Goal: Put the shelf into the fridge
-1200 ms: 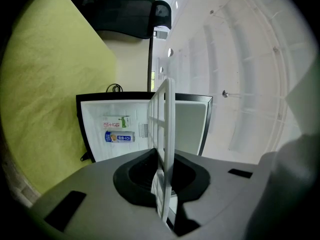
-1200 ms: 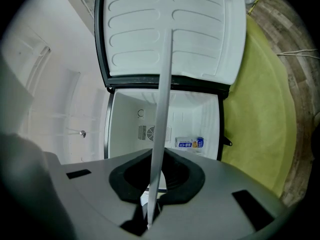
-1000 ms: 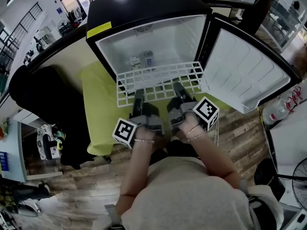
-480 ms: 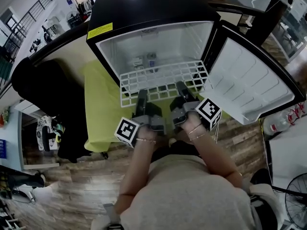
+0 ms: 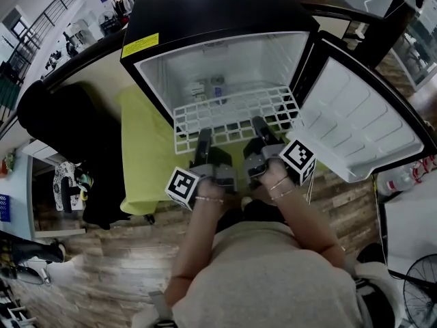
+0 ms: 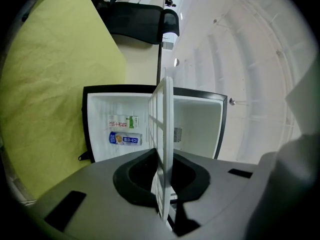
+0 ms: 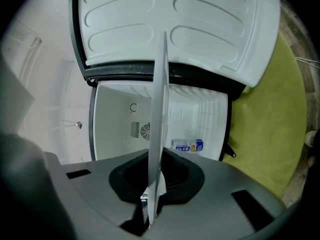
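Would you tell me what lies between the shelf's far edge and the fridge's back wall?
A carton and a blue can, low inside the fridge, clearest in the left gripper view.

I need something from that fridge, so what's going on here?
A person is fitting a white wire shelf into the open fridge. The left tongs and right tongs are each clamped on the shelf's near edge and hold it about level. Its far edge is at the fridge's mouth and it is not yet seated. The door stands wide open, and a couple of cartons lie inside at the back.
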